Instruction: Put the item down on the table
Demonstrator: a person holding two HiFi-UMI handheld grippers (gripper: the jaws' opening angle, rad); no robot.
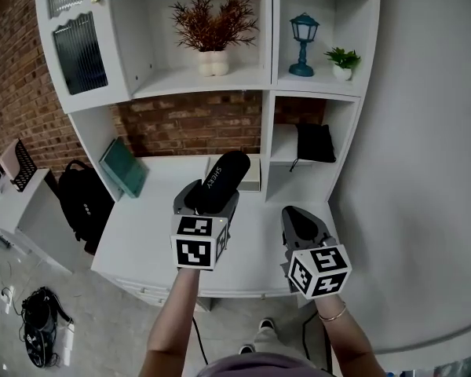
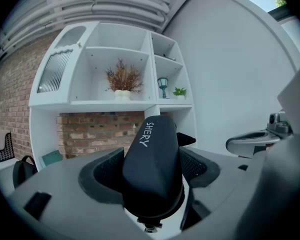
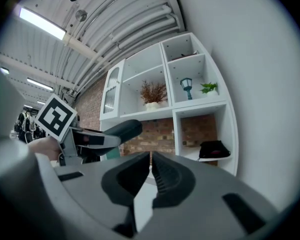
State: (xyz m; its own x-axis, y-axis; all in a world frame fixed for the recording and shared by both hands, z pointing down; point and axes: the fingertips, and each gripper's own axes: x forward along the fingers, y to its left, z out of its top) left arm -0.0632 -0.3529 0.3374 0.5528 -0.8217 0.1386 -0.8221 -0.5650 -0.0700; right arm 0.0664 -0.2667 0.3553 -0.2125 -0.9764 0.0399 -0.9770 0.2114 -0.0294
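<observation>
A black oblong case (image 1: 223,180) printed "SHERY" is held up in the air above the white table (image 1: 145,226), pointing toward the shelves. My left gripper (image 1: 206,199) is shut on the case (image 2: 152,164), which fills the space between its jaws. My right gripper (image 1: 301,225) hovers to the right over the table edge, jaws pressed together with nothing in them. In the right gripper view the gripper (image 3: 151,166) points at the shelf unit, and the case (image 3: 121,131) shows at its left.
A white shelf unit (image 1: 268,85) stands behind the table with a dried plant (image 1: 213,30), blue lantern (image 1: 303,44) and small green plant (image 1: 343,61). A black pouch (image 1: 315,142) sits in a cubby. A teal book (image 1: 124,167) leans at left; a black backpack (image 1: 85,201) hangs beside the table.
</observation>
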